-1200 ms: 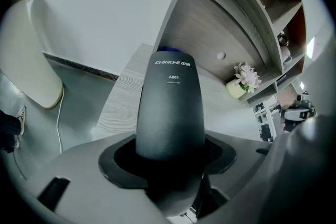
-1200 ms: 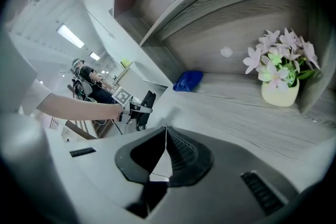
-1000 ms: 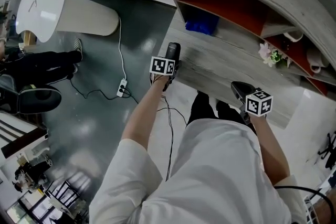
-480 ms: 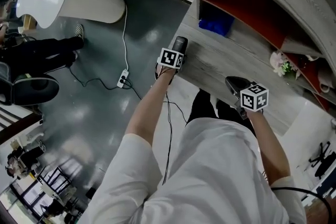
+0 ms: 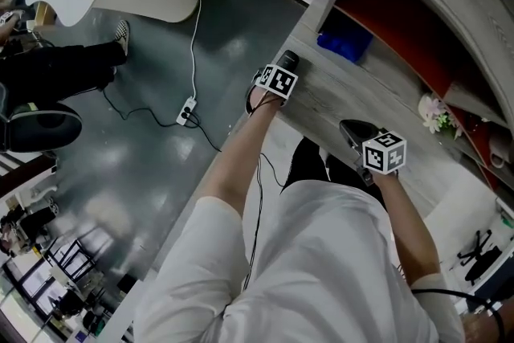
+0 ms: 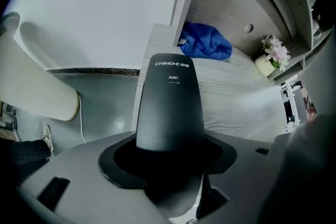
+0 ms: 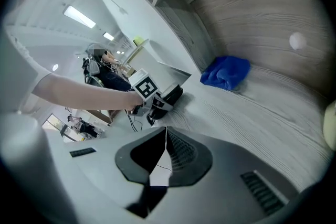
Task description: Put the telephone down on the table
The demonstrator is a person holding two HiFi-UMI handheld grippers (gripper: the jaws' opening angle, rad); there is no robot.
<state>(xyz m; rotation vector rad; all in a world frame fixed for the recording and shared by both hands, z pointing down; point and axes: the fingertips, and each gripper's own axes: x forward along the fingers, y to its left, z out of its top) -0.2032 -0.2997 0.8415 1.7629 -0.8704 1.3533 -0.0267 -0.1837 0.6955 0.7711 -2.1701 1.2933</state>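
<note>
The left tongs (image 5: 282, 70) are clamped on the telephone (image 6: 169, 102), a dark handset with pale print near its far end; it fills the gap between the jaws and sticks out well beyond them. In the head view the telephone (image 5: 288, 59) is at the near left corner of the grey wood-grain surface (image 5: 361, 104), its far end over the wood and the hand behind it out past the edge, above the floor (image 5: 161, 165). The right gripper view shows it low over that corner, but whether it touches the wood cannot be told. The right tongs (image 7: 166, 131) are pressed together at the tips with nothing between them, and hover over the front part of the surface, well to the right of the telephone. A crumpled blue cloth (image 6: 206, 45) lies at the back of the surface, under the shelf unit (image 5: 450, 20), beyond the handset's far end. A small pot of pale flowers (image 6: 274, 54) stands further right along the back. A white power strip (image 5: 186, 112) with its cable lies on the floor.
</note>
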